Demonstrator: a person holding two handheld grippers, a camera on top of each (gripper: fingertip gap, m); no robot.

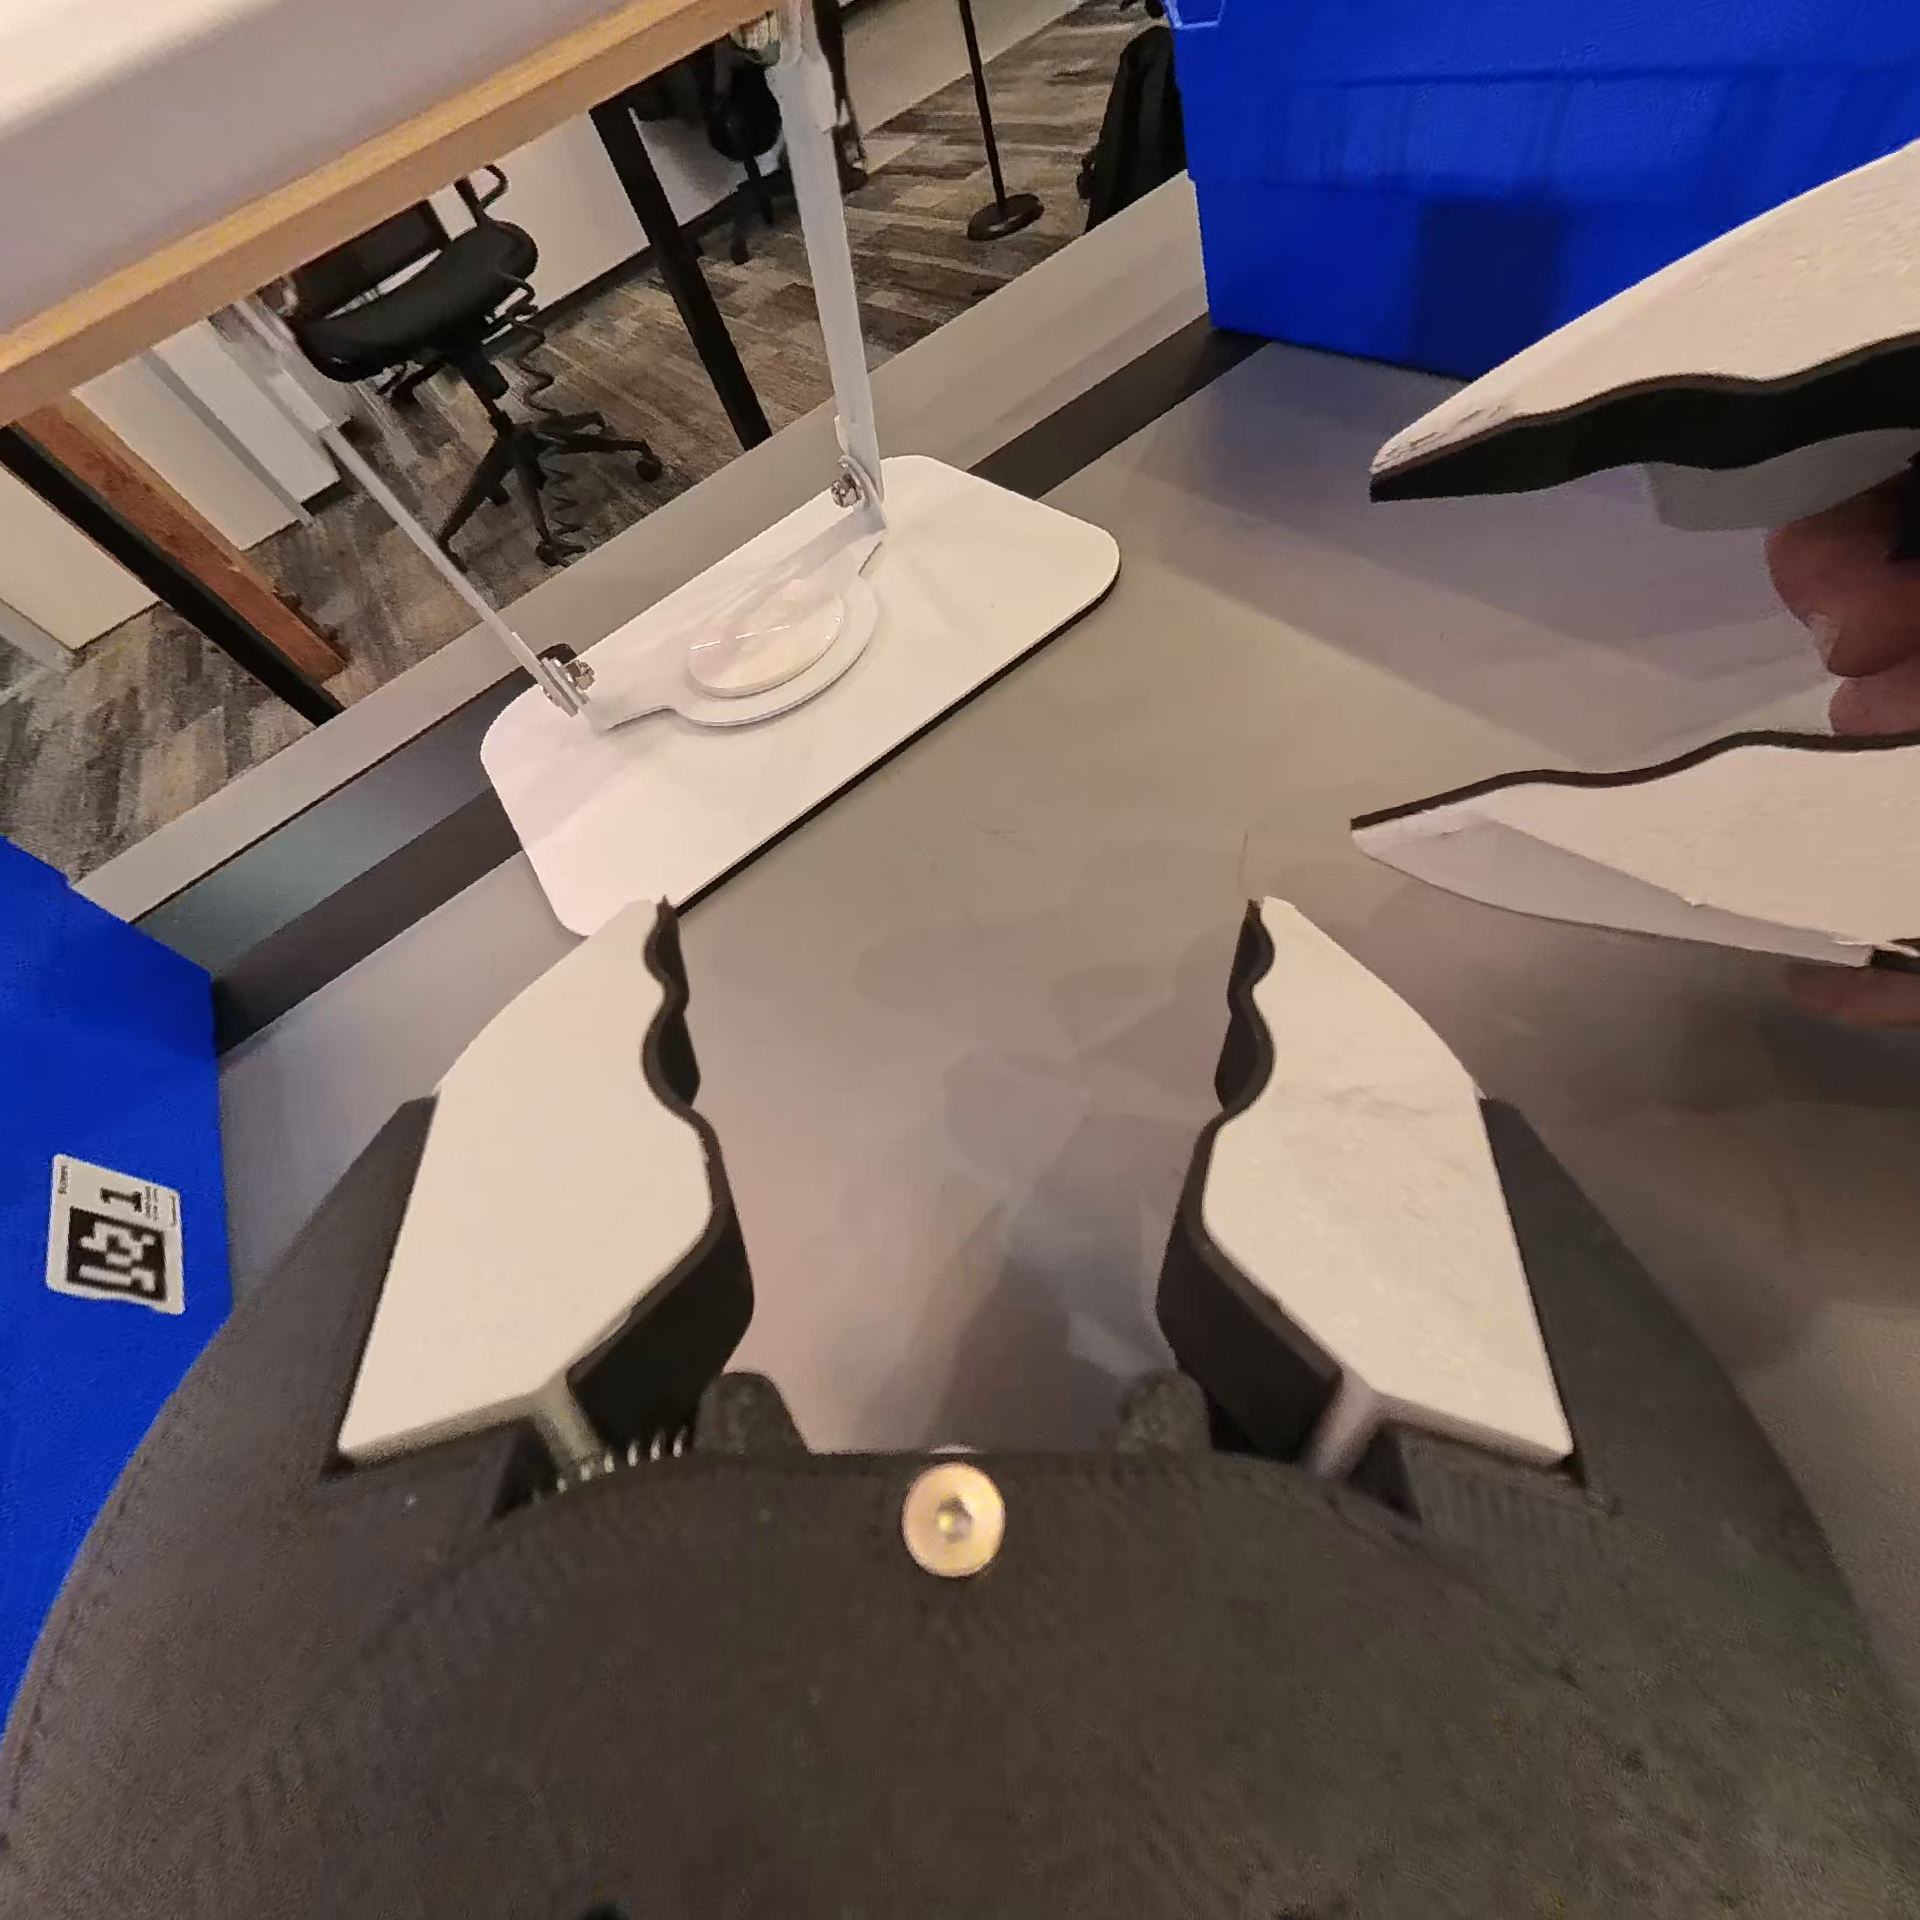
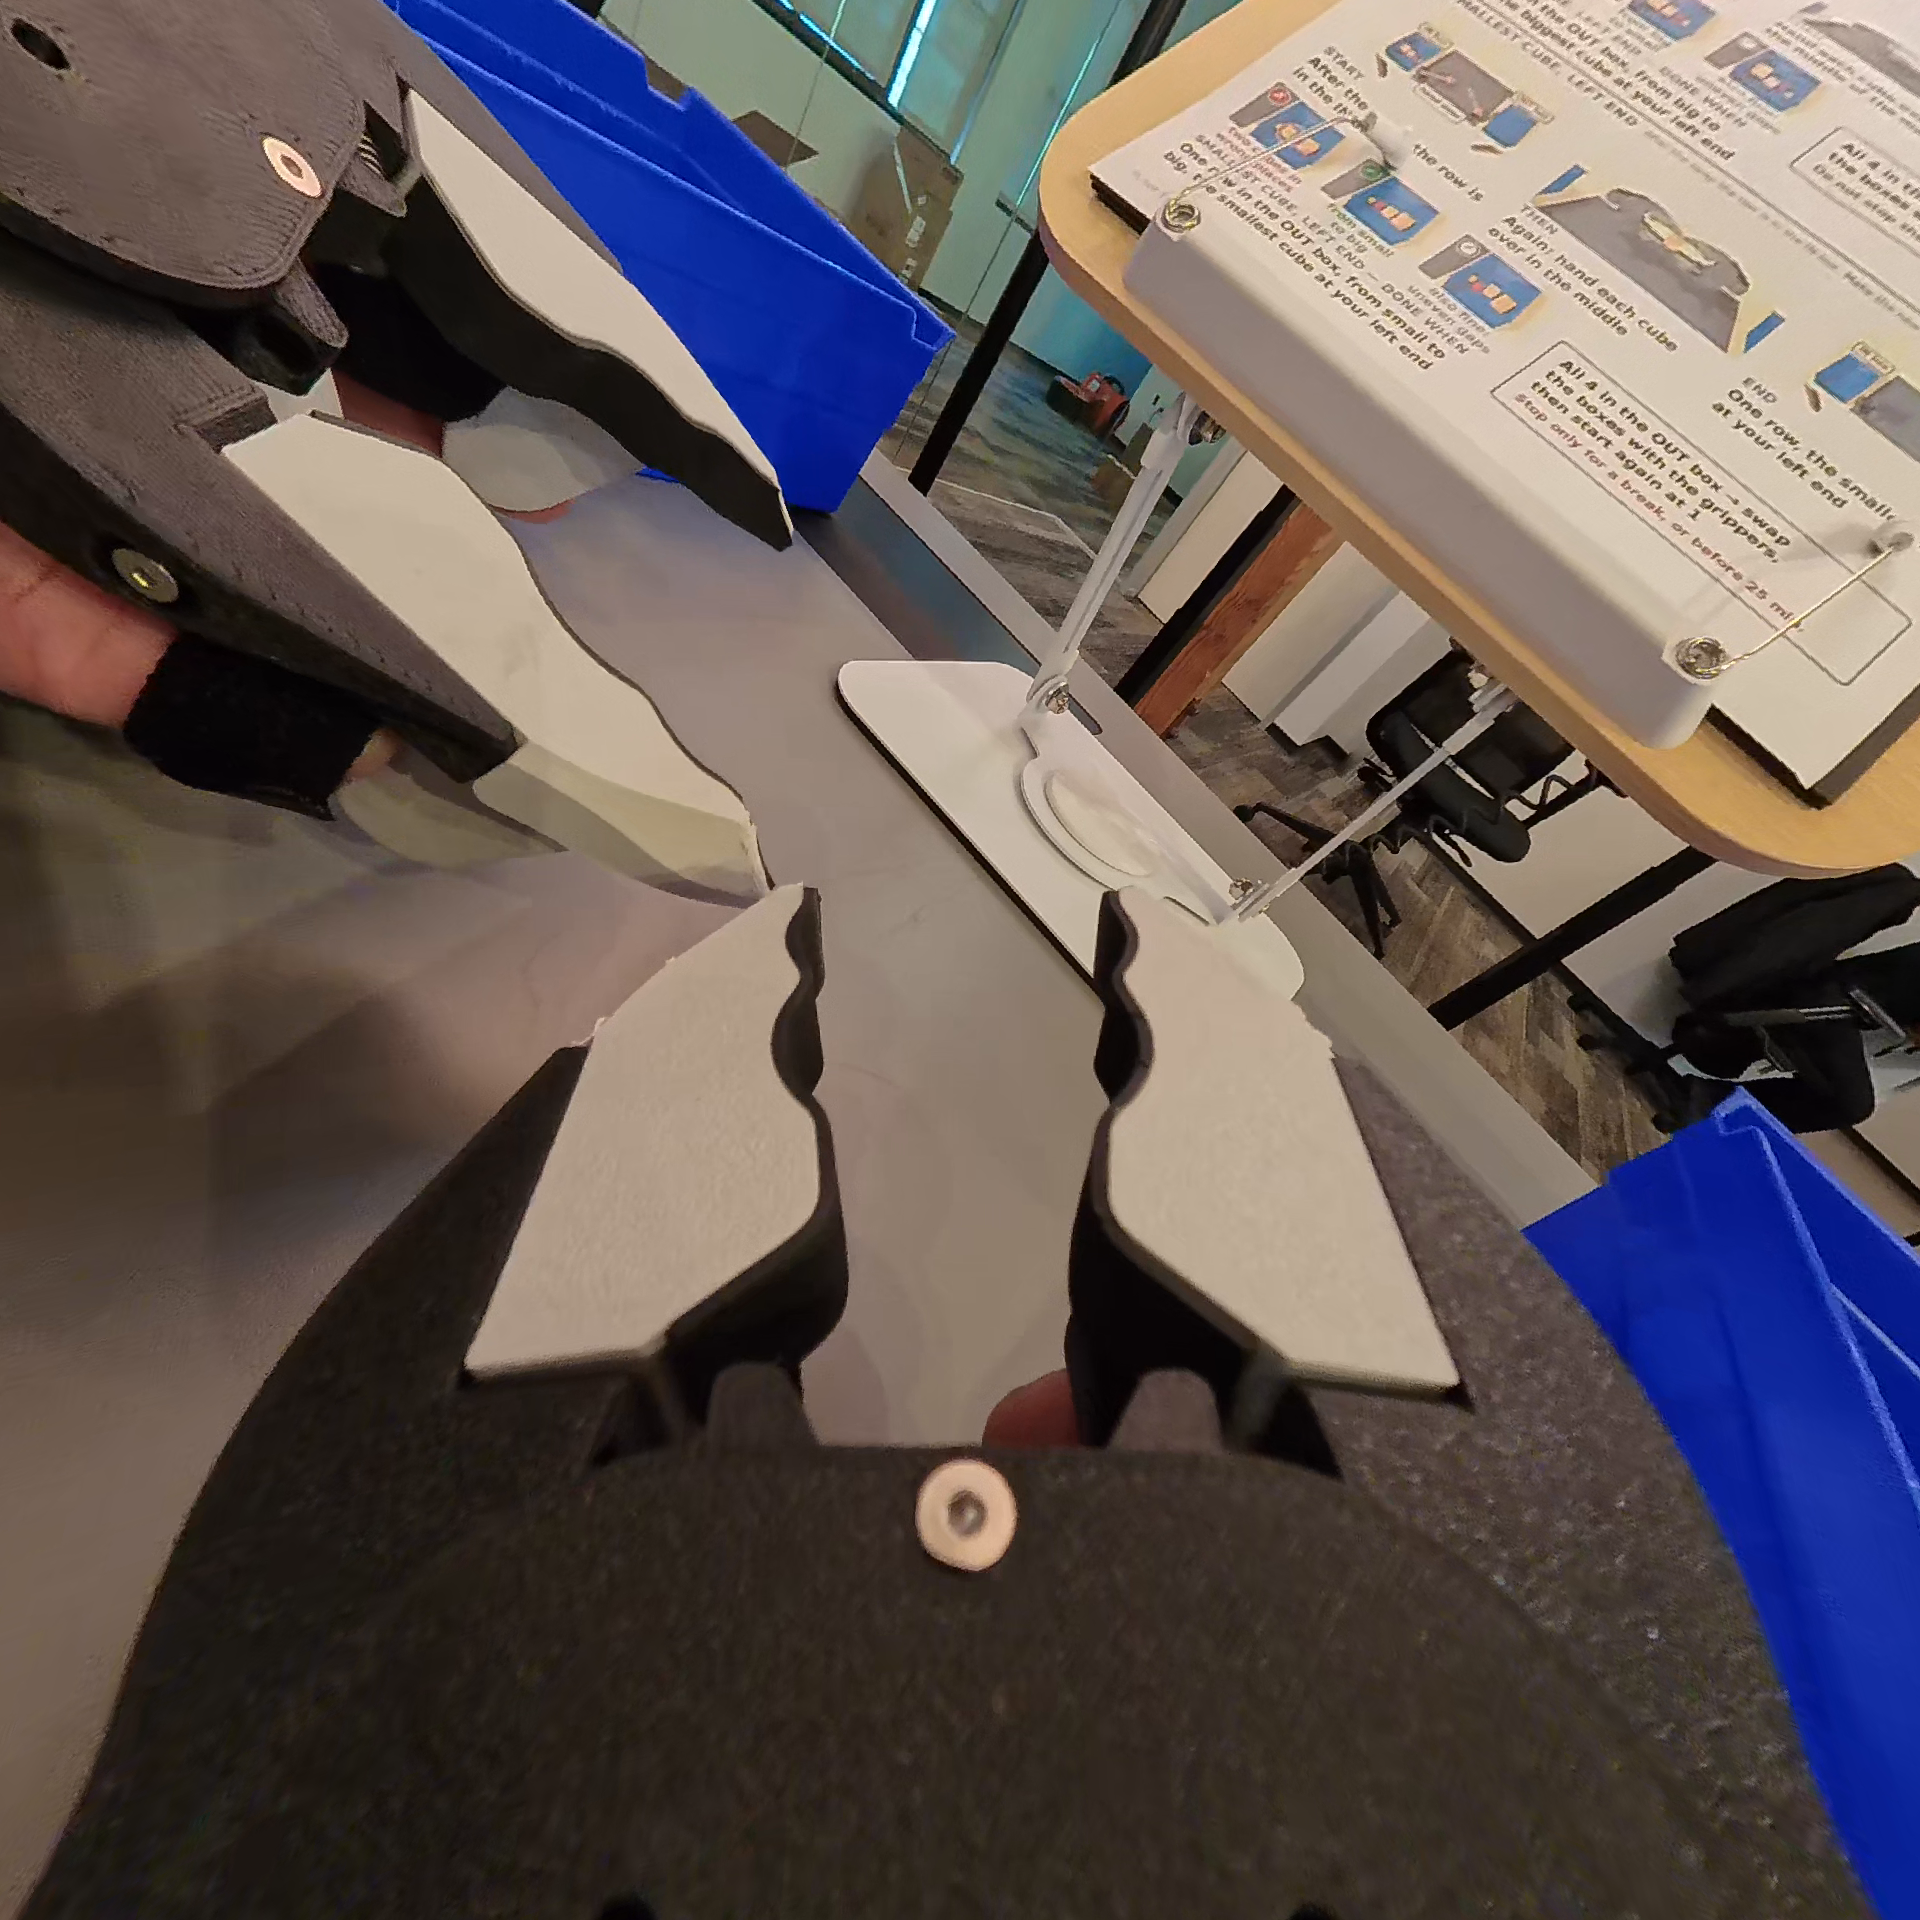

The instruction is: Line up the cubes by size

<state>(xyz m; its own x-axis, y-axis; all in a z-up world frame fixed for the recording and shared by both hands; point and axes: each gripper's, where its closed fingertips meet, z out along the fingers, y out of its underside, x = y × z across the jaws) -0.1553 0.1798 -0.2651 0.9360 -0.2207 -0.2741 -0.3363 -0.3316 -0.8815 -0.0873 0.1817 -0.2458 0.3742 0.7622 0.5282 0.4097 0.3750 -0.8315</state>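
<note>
No cubes show in either wrist view; where they lie cannot be told from these frames. Both hand-held grippers hover over a bare stretch of grey table (image 1: 1039,727), tips turned toward each other near its middle. The left gripper (image 1: 961,925) stands wide apart, nothing between its white fingers (image 1: 582,1122) but the tabletop. The right gripper (image 2: 956,914) is spread less wide and likewise grasps nothing, only grey surface showing between its black-lined pads. Seen from the left wrist, the right gripper reaches in from the right edge with a hand (image 1: 1860,634) behind it; seen from the right wrist, the left gripper (image 2: 774,707) comes in from the upper left, its lower fingertip just beside the right gripper's left fingertip. Beyond the tips, a white stand (image 1: 810,707) rests its flat base on the table's far edge and carries a wooden board with a printed instruction sheet (image 2: 1558,312). Blue bins (image 1: 1558,166) sit at both ends of the table. Office chairs (image 1: 457,301) and patterned carpet fill the background.
</note>
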